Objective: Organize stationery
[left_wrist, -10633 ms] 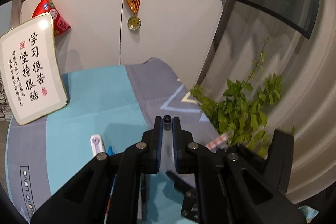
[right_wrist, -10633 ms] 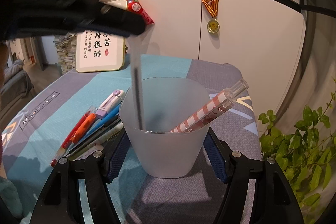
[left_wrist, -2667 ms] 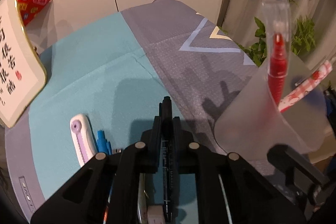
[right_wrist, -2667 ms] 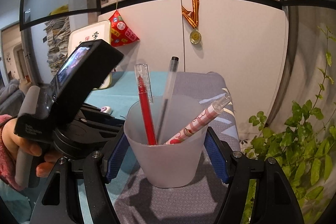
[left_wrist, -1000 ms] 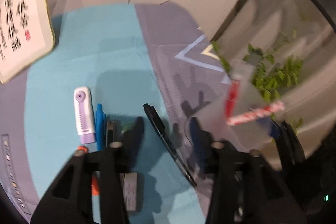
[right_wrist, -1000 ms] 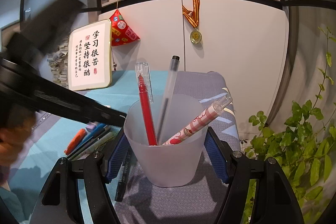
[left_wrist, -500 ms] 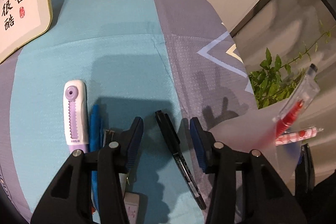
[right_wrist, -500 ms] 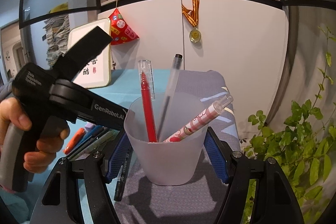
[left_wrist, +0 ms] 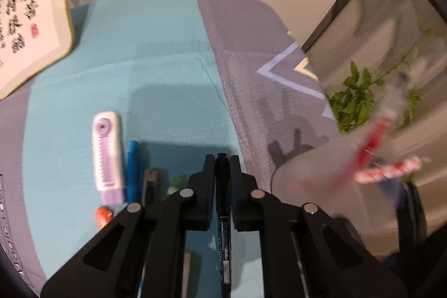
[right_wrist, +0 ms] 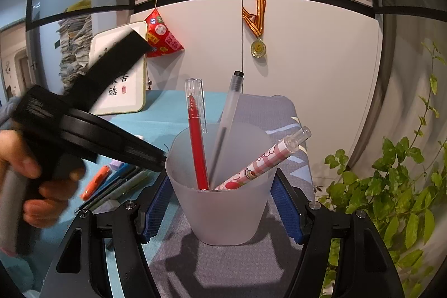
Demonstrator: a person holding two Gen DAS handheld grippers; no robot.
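My left gripper (left_wrist: 223,166) points down at the teal cloth, its jaws closing tight on a black pen (left_wrist: 224,236), the pads pressing its barrel. The pen's tip pokes out just past the fingertips. My right gripper (right_wrist: 222,203) is shut on a frosted plastic cup (right_wrist: 223,208) standing on the grey part of the cloth. The cup holds a red pen (right_wrist: 197,152), a clear pen with a black cap (right_wrist: 227,124) and a pink patterned pen (right_wrist: 265,161). In the left wrist view the cup (left_wrist: 315,180) is a blur at the right.
Left of the held pen lie a purple-white correction tape (left_wrist: 107,152), a blue pen (left_wrist: 132,169) and an orange-capped pen (left_wrist: 104,215). A framed calligraphy board (left_wrist: 28,18) leans at the back left. A leafy plant (right_wrist: 391,186) stands beyond the table's right edge.
The left jaws stood apart around the black pen lying on the cloth; now they are pressed on it. The right gripper and cup have kept still.
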